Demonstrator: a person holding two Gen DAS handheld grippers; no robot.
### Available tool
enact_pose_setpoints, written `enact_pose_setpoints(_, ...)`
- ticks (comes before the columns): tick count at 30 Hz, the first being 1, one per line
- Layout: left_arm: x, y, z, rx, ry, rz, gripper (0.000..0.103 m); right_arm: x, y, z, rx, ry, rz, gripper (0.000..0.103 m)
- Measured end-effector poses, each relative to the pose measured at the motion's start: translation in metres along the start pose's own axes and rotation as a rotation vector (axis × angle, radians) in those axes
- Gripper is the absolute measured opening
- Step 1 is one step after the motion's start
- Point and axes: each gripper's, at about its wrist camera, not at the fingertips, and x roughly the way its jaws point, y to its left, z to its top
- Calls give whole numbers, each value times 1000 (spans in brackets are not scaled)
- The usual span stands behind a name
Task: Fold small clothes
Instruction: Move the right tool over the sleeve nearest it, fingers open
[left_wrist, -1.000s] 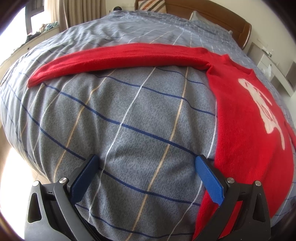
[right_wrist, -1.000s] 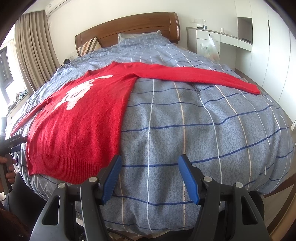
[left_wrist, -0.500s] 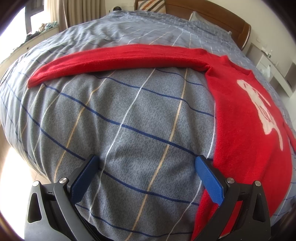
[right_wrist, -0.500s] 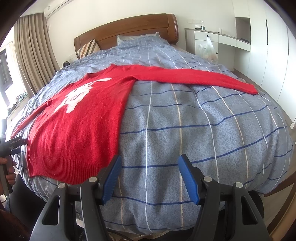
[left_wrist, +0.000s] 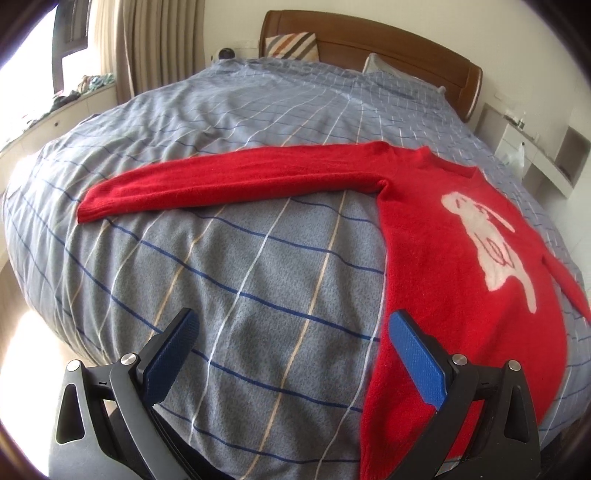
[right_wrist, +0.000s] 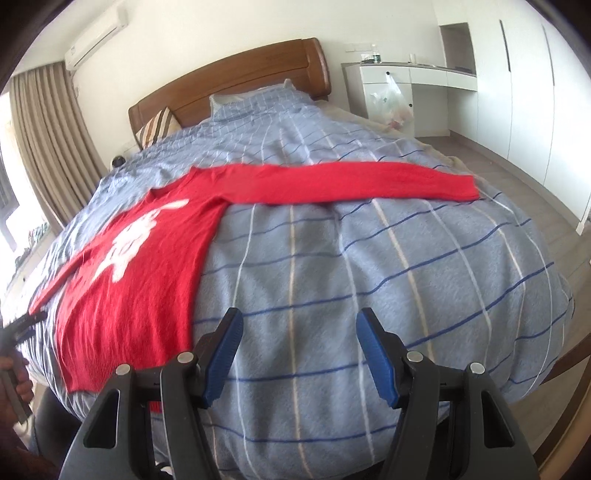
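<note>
A red sweater (left_wrist: 443, 266) with a white animal print lies flat on the blue checked bedcover (left_wrist: 258, 266), sleeves spread out sideways. In the left wrist view one sleeve (left_wrist: 229, 181) reaches left. My left gripper (left_wrist: 291, 325) is open and empty above the bed's near edge, its right finger (left_wrist: 415, 363) over the sweater's side edge. In the right wrist view the sweater (right_wrist: 140, 266) lies left and its other sleeve (right_wrist: 351, 181) reaches right. My right gripper (right_wrist: 299, 321) is open and empty over the bedcover, right of the sweater's hem.
A wooden headboard (right_wrist: 236, 77) and pillows (left_wrist: 291, 44) are at the far end. White cabinets with a plastic bag (right_wrist: 391, 99) stand right of the bed. Curtains (left_wrist: 147, 44) and a window ledge are on the left. The other hand-held gripper (right_wrist: 14, 328) shows at the left edge.
Both grippers have risen and tilted up, so more of the bed and room shows. The sweater has not moved. Both stay open.
</note>
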Motion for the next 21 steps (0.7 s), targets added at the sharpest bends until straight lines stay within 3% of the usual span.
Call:
enact_pose_setpoints(5,-11,0,7,5,-29,-6,102,1,-40,48,204,-43,33,63)
enact_pose_setpoints(9,-18,-1,12,-3,-38,-11,102,0,-36,66,216,-83,52,64)
enact_pose_setpoints(21,-21,-9,16,0,-36,7,102,22,-33,36,204,14,62,64)
